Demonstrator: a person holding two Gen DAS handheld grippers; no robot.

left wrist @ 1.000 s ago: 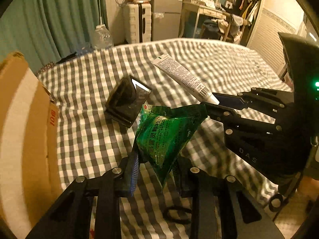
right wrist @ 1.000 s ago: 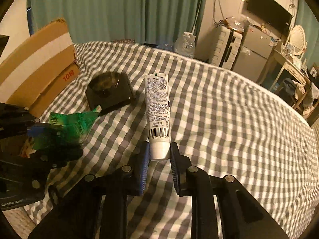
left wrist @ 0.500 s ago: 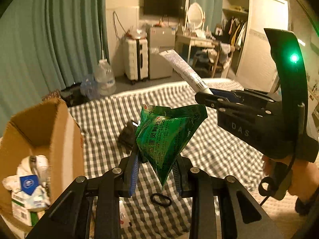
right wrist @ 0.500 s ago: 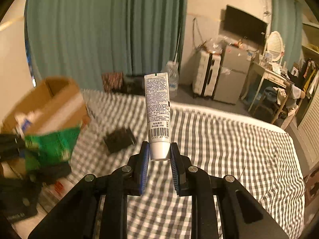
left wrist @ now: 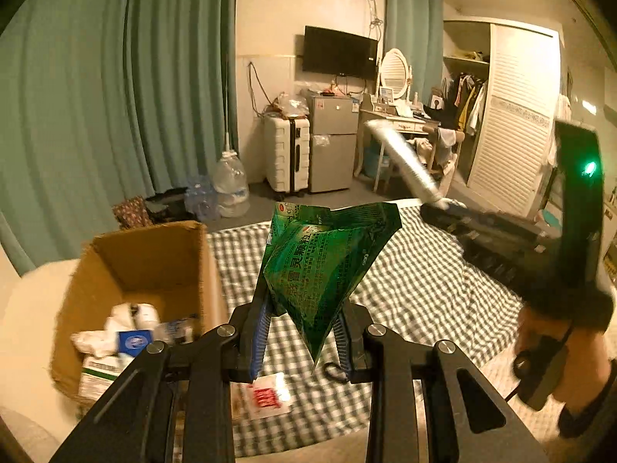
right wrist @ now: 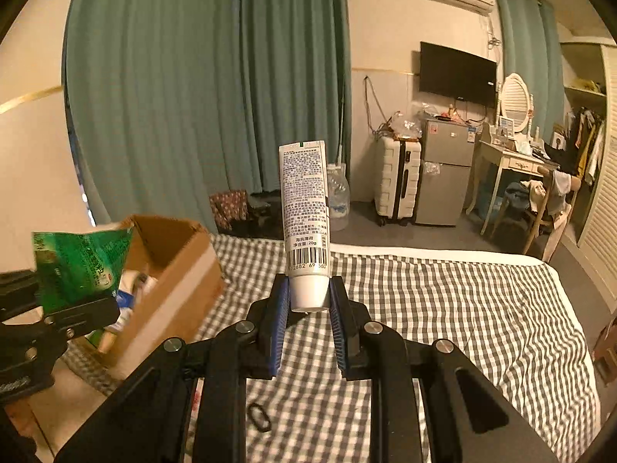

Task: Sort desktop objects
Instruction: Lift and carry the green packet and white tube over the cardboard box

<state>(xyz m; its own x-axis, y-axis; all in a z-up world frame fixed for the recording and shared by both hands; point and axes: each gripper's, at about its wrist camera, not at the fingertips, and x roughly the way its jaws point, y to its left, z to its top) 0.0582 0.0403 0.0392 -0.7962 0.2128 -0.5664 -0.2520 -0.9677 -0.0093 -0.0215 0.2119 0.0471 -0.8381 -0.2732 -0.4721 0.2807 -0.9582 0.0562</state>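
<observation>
My left gripper (left wrist: 302,328) is shut on a green foil sachet (left wrist: 324,258), held in the air over the checked bedcover (left wrist: 416,289). The same sachet (right wrist: 79,266) shows at the left of the right wrist view. My right gripper (right wrist: 308,308) is shut on the cap end of a white tube (right wrist: 306,208) that stands upright between the pads. From the left wrist view the tube (left wrist: 405,162) appears blurred, slanting up to the left. An open cardboard box (left wrist: 154,266) with several packets inside sits at the left, below the sachet's level.
A black hair tie (right wrist: 259,416) and a small red-printed packet (left wrist: 268,393) lie on the near cover. A hand (left wrist: 578,366) holds the right gripper's handle. Beyond the bed stand a white suitcase (right wrist: 397,181), a small fridge (right wrist: 447,169) and a water bottle (left wrist: 230,181).
Both grippers have risen well above the bedcover with their loads. The views now tilt up to the room, the box's inside has come into sight, and the black case has dropped out of view.
</observation>
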